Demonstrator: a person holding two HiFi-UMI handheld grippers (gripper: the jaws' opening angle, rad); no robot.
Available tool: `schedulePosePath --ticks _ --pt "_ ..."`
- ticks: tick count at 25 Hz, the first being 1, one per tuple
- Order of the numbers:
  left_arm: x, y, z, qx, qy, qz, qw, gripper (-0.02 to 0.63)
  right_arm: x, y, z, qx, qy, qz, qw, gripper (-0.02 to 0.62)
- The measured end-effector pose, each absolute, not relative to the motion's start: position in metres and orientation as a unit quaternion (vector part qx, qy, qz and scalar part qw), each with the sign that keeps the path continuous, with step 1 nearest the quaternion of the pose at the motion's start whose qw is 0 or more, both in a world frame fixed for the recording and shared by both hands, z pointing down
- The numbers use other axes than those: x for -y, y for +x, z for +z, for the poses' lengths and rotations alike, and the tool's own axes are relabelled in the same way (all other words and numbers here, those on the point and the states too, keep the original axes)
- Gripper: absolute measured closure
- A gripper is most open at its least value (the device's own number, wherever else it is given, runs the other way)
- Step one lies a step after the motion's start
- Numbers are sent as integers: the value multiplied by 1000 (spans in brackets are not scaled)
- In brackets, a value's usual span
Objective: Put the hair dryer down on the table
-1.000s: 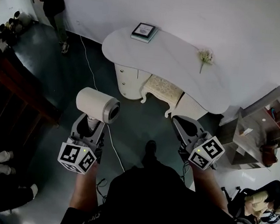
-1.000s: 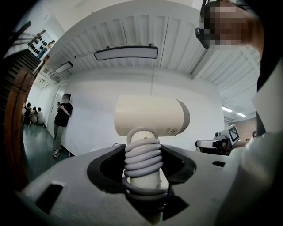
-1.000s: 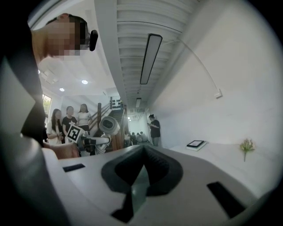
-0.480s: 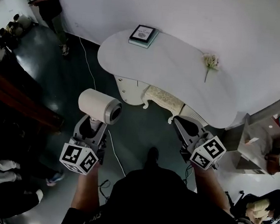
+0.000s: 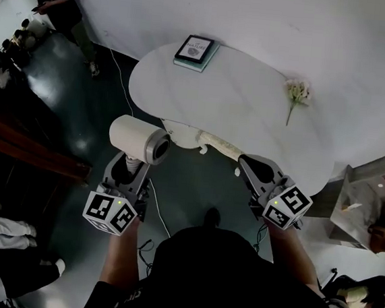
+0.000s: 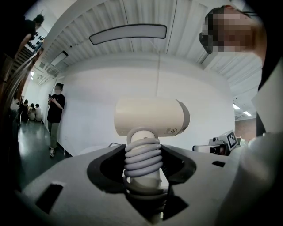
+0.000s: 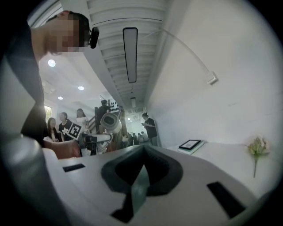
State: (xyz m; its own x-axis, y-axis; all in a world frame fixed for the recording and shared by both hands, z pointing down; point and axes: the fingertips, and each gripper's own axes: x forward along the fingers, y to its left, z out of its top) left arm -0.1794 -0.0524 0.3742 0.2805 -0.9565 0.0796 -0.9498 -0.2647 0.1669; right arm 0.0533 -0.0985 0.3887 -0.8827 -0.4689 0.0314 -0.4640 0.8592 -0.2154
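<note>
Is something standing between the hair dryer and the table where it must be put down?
Nothing visible does. The hair dryer in the left gripper hangs beside the table; only a book at the far edge and a flower on the right lie on it.

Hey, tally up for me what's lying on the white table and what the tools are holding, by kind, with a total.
Books: 1, the book on the table
Flowers: 1, the flower on the table
Hair dryers: 1, the hair dryer, held by its handle in the left tool
The right tool holds nothing.
Total: 3
</note>
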Motion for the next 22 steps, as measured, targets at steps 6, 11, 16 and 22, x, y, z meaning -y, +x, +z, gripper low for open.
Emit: schedulePosePath --ticks 6,11,16,22 --pt "82 -163 372 601 795 -16 84 374 126 65 390 -966 -231 -111 16 589" --pt "110 -158 371 593 801 -10 81 374 147 71 390 -964 -240 -114 19 589" --pt "148 -164 378 578 811 -15 85 374 177 64 390 -960 -255 -113 15 589" --pt "213 -189 385 559 824 -22 85 374 231 40 389 -955 -278 -102 9 589"
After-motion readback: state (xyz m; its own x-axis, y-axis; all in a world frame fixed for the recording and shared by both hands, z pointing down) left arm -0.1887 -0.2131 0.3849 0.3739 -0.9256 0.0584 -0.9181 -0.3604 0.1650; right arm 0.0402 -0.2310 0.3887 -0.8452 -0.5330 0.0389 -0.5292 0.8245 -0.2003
